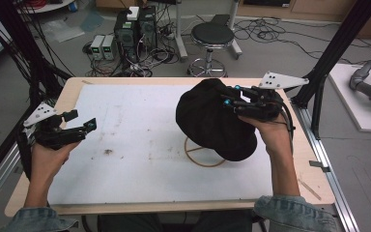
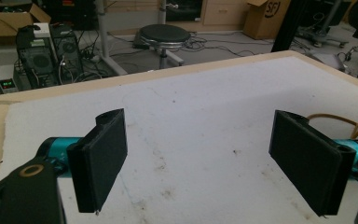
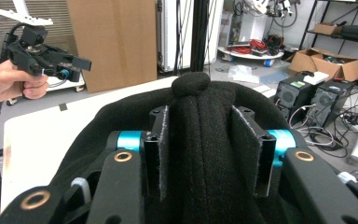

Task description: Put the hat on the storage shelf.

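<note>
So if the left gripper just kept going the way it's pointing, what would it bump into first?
Probably the black hat held by the right gripper. The left gripper is open and points across the white table mat toward it, with bare mat between. Its height is hard to judge, so it might pass beside the hat.

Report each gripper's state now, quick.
Left gripper: open, holding nothing, above the white mat.
Right gripper: closed on a fold of the black hat, holding it over the wooden ring.
</note>
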`<move>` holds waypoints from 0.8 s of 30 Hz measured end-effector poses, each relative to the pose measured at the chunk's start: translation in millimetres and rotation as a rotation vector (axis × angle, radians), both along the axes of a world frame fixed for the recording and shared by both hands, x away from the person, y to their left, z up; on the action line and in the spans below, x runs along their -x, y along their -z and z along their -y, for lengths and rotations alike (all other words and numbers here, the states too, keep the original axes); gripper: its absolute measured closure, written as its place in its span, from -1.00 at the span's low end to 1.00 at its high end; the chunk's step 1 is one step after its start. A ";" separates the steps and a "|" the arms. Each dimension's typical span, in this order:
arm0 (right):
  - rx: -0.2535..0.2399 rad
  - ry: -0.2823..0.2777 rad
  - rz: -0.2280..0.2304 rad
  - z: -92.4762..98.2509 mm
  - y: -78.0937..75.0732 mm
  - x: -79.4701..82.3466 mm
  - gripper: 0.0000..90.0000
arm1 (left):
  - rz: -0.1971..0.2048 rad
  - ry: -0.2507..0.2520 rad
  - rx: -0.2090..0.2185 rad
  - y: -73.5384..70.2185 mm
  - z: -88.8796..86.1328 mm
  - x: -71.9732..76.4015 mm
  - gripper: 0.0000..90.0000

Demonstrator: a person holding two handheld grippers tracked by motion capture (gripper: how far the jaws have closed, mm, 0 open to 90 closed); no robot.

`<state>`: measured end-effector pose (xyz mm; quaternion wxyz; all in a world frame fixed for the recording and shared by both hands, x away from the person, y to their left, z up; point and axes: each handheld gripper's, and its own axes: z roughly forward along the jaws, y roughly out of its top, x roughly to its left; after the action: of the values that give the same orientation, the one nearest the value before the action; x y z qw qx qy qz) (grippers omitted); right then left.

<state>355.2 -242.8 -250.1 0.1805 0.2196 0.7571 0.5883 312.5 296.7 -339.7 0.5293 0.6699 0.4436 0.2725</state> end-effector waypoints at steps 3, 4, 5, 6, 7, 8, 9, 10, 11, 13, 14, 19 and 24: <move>-0.003 0.001 -0.005 0.5 0.6 -0.1 0.26 | 0.001 0.000 0.000 0.0 -0.2 0.0 -0.57; -0.012 0.000 -0.011 1.1 1.0 -0.2 0.21 | 0.000 -0.002 0.001 -0.1 -0.4 0.3 -0.57; -0.012 0.003 -0.007 1.3 0.9 -0.4 0.19 | 0.000 -0.002 0.001 -0.1 -0.4 0.3 -0.57; -0.010 0.002 -0.006 1.4 0.9 -0.5 0.18 | 0.000 -0.002 0.000 -0.1 -0.6 0.3 -0.57; -0.012 0.001 -0.011 1.0 1.0 -0.2 0.17 | 0.000 -0.002 0.000 -0.1 -0.6 0.3 -0.57; -0.008 0.004 -0.010 1.0 1.1 -0.3 0.17 | 0.000 0.000 -0.001 -0.1 -0.4 0.2 -0.57; -0.010 0.004 -0.011 1.0 1.3 -0.4 0.17 | 0.000 0.000 -0.001 -0.1 -0.4 0.2 -0.57; -0.010 0.003 -0.010 1.0 1.4 -0.5 0.17 | -0.001 0.001 -0.003 0.0 -0.2 0.2 -0.57; -0.010 0.002 -0.008 1.0 1.6 -0.6 0.17 | 0.000 0.003 -0.003 -0.1 0.0 0.2 -0.57; -0.011 0.005 -0.011 1.0 1.5 -0.3 0.14 | 0.000 0.002 -0.002 -0.1 -0.1 0.2 -0.57; -0.011 0.007 -0.012 1.1 1.5 -0.2 0.10 | 0.000 0.001 0.000 -0.2 -0.1 0.3 -0.57; -0.012 0.011 -0.012 0.8 2.4 -0.4 0.05 | 0.001 0.001 0.000 -0.4 -0.5 0.4 -0.57; -0.020 0.017 -0.015 1.0 3.1 -0.5 -0.02 | 0.001 -0.001 0.001 -0.6 -0.7 0.7 -0.57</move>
<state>355.8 -243.8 -253.2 0.1776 0.2324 0.7506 0.5924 311.8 297.3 -339.1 0.5296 0.6694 0.4440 0.2728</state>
